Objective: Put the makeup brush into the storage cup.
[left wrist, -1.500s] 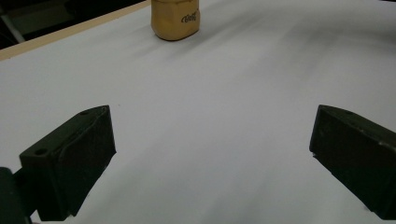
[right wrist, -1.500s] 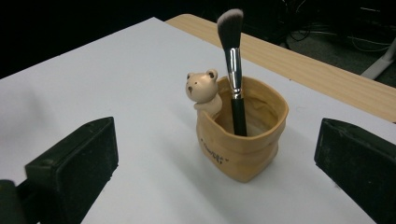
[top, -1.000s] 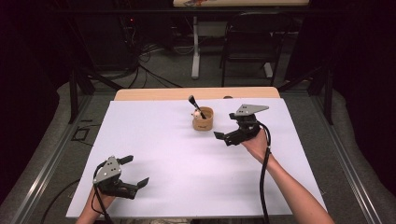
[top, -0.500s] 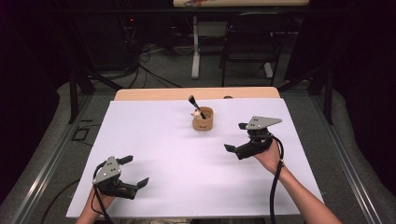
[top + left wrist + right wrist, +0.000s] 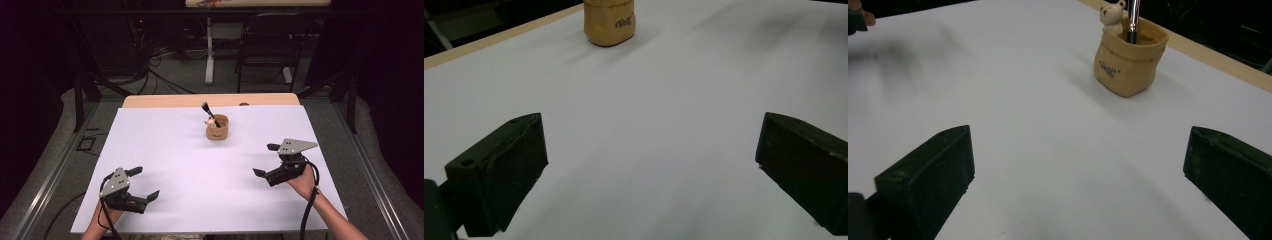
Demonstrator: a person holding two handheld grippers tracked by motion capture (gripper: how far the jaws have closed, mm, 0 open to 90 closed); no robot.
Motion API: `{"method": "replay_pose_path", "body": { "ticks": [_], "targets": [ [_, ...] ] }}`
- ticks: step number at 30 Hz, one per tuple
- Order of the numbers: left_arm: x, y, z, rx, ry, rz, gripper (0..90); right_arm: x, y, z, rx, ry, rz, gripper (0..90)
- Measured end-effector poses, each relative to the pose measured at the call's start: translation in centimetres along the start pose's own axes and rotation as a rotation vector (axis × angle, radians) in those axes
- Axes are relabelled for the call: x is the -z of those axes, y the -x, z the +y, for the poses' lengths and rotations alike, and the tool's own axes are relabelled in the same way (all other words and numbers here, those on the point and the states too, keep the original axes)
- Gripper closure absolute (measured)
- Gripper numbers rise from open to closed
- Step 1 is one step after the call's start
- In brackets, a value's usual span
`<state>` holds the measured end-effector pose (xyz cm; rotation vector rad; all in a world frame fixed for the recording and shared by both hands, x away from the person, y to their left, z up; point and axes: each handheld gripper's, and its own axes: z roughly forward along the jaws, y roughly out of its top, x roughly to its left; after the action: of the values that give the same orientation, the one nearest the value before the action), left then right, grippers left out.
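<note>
Tan sack-shaped pot (image 5: 217,128) with small bear figure, black-handled brush (image 5: 210,113) standing in it, far centre of white table (image 5: 165,150). Right tool (image 5: 266,161) near right, left tool (image 5: 145,186) near left; both released, empty, well apart from pot. Step looks finished; next likely rest.

The left gripper (image 5: 651,165) hangs low over the white sheet (image 5: 664,125), jaws spread wide with bare sheet between them. Well beyond the jaws stands the tan pot (image 5: 609,22), printed lettering facing us, near the sheet's far edge.
</note>
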<state>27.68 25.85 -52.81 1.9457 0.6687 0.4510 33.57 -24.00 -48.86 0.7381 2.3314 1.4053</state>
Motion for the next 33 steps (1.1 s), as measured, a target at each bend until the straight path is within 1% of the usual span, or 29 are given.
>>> {"method": "replay_pose_path", "body": {
  "ticks": [2,3,4,5,6,7,9,11,15,18,19,20,22,23,29,33],
  "targets": [
    [0.0,0.0,0.0,0.000,0.001,0.000,0.2,0.2,-0.1,-0.3,-0.001,-0.004,0.003,0.0],
    [0.0,0.0,0.0,0.002,0.003,-0.001,0.2,0.6,-0.2,-0.8,0.005,-0.013,0.001,0.0],
    [0.0,0.0,0.0,0.002,0.003,-0.001,0.2,0.6,-0.2,-0.8,0.005,-0.013,0.001,0.0],
    [0.0,0.0,0.0,0.001,0.001,-0.004,0.1,1.0,-0.4,-1.3,0.010,-0.020,0.000,0.0],
    [0.0,0.0,0.0,-0.001,-0.001,-0.001,0.2,1.2,-0.4,-1.5,0.015,-0.023,-0.008,0.0],
    [0.0,0.0,0.0,-0.002,-0.001,0.000,0.2,1.4,-0.4,-1.8,0.016,-0.027,-0.005,0.0],
    [0.0,0.0,0.0,-0.001,0.004,0.008,0.2,1.8,-0.5,-2.2,0.020,-0.021,-0.012,0.0],
    [0.1,0.0,0.0,0.001,0.001,0.008,0.2,2.1,-0.6,-2.5,0.014,-0.026,-0.015,0.0],
    [0.0,0.0,0.0,-0.001,-0.002,0.002,0.2,2.7,-0.7,-3.1,0.017,-0.021,-0.023,0.0],
    [0.0,0.0,0.0,-0.001,-0.001,0.001,0.2,3.0,-0.7,-3.4,0.018,-0.029,-0.019,0.0],
    [0.1,0.0,0.0,0.000,0.002,0.003,0.2,3.0,-0.7,-3.5,0.029,-0.034,-0.024,0.0],
    [0.1,0.0,0.0,0.000,0.002,0.003,0.2,3.0,-0.7,-3.6,0.030,-0.041,-0.024,0.0],
    [0.2,0.0,0.0,-0.003,0.001,0.009,0.2,3.1,-0.7,-3.8,0.031,-0.037,-0.032,0.0],
    [0.2,0.0,-0.1,0.000,0.004,0.007,0.2,3.3,-0.7,-4.0,0.038,-0.042,-0.042,0.0],
    [0.1,0.0,0.0,0.000,0.002,0.004,0.2,3.7,-0.8,-4.6,0.048,-0.056,-0.042,0.0],
    [0.1,0.0,0.0,0.000,0.006,-0.002,0.2,3.9,-1.1,-4.4,0.053,-0.033,-0.048,0.0]
  ]
}}
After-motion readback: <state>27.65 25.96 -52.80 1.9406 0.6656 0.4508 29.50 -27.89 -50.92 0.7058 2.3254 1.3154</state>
